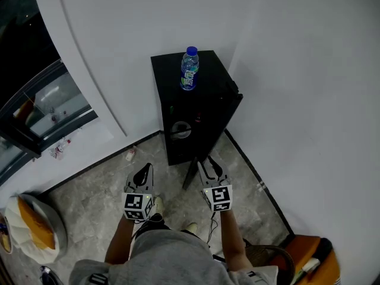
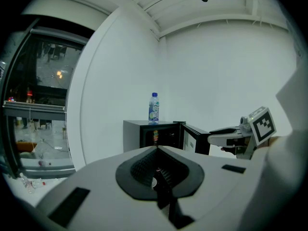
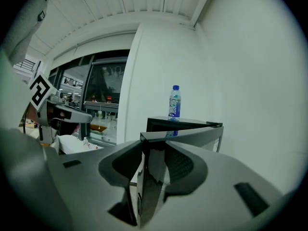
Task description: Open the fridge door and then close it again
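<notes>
In the far corner, against the white wall:

1. Fridge. Small black cabinet standing on the grey stone floor, its opening facing the near side.
2. Fridge door. Open and swung out toward the person. It is hinged at the cabinet's right, and its free edge is the nearest part. From the head view it shows edge-on as a thin dark bar.
3. Water bottle. Clear with a blue cap, upright on the fridge top, toward the far edge.
4. Right gripper. On the near side of the cabinet, at the door's free edge. The jaws stand fairly wide, one on each face of the panel, closed on it. The door's edge fills the gap between the pads.
5. Left gripper. Left of the door and clear of it, level with the right gripper and near it. The jaws are pressed together with nothing between them. It points toward the open cabinet.
6. Window. Dark-framed glazing on the far left, well apart from the fridge.
</notes>
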